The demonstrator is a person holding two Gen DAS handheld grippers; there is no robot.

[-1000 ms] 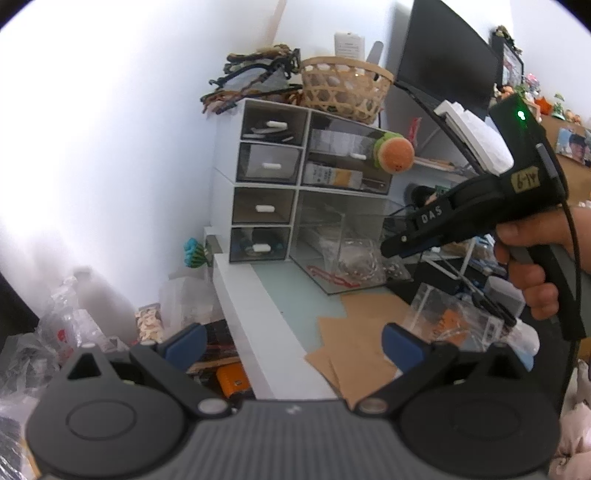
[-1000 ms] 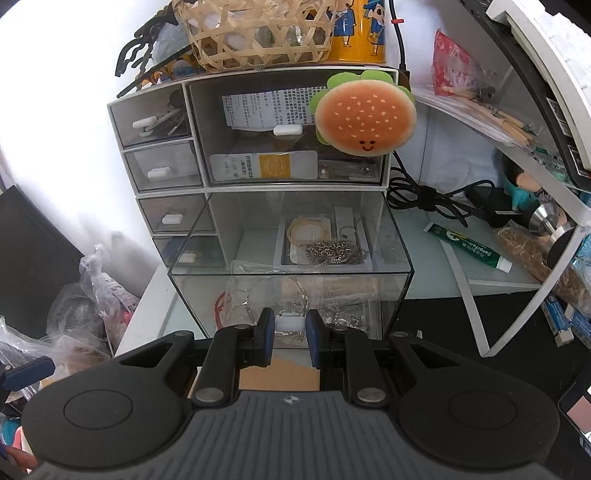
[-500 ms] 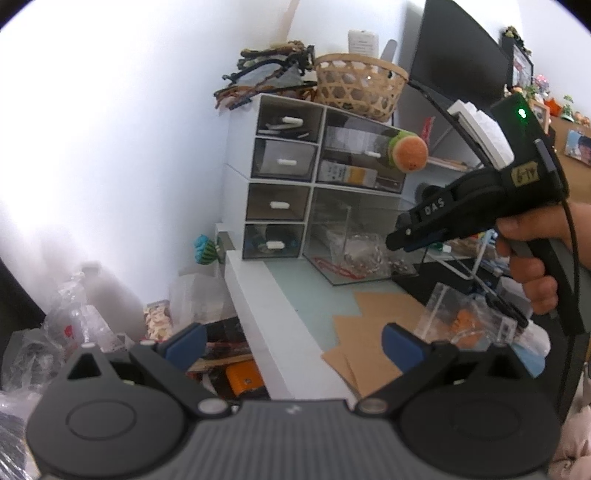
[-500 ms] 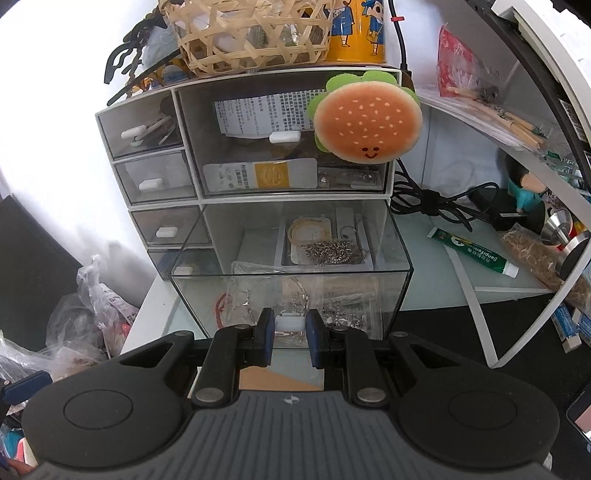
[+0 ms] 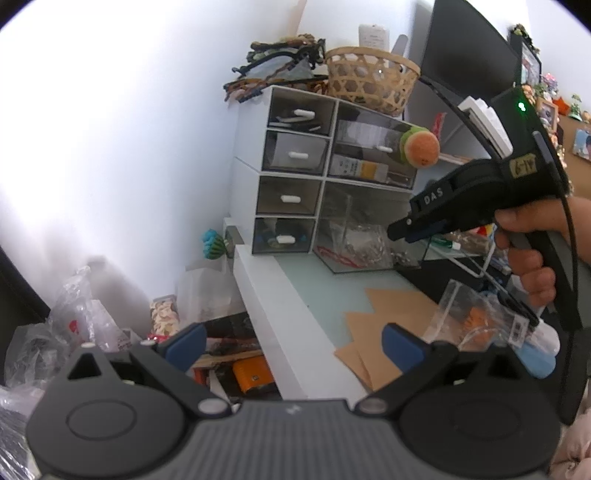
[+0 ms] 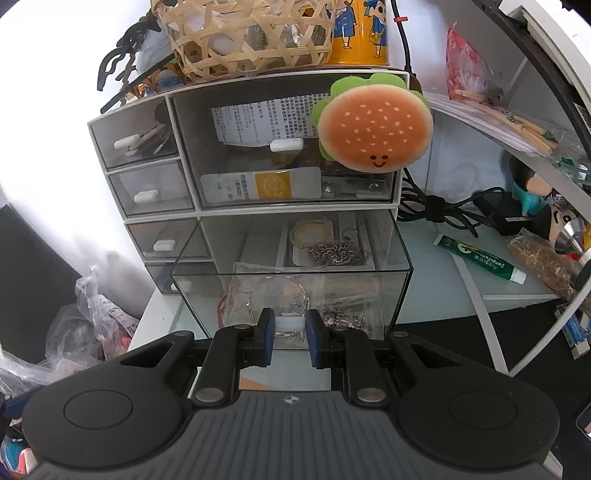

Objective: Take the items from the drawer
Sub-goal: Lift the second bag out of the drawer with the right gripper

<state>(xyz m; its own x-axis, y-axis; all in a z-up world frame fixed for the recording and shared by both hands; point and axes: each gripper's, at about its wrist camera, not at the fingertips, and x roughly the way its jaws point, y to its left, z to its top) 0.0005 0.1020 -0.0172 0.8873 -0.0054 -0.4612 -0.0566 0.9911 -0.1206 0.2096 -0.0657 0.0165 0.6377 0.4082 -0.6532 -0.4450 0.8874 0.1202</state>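
Note:
A white drawer cabinet (image 6: 295, 206) stands on the desk. Its large clear lower drawer (image 6: 400, 291) is pulled far out and holds plastic bags and metal chains (image 6: 332, 254). My right gripper (image 6: 290, 326) is shut on the drawer's white handle (image 6: 290, 324). In the left wrist view the right gripper (image 5: 400, 232) reaches the open drawer (image 5: 332, 229) from the right. My left gripper (image 5: 291, 341) is open and empty, low over the desk's left edge, well short of the cabinet (image 5: 295, 177).
A burger plush (image 6: 375, 127) hangs on the cabinet front. A wicker basket (image 6: 243, 33) and a yellow tin (image 6: 360, 31) sit on top. Cardboard pieces (image 5: 384, 325) and a clear box (image 5: 476, 317) lie on the desk. Plastic bags (image 5: 74, 332) crowd the floor on the left.
The left gripper has drawn back from the cabinet, which now looks smaller. The right gripper stays shut on the handle, and its view has tilted slightly.

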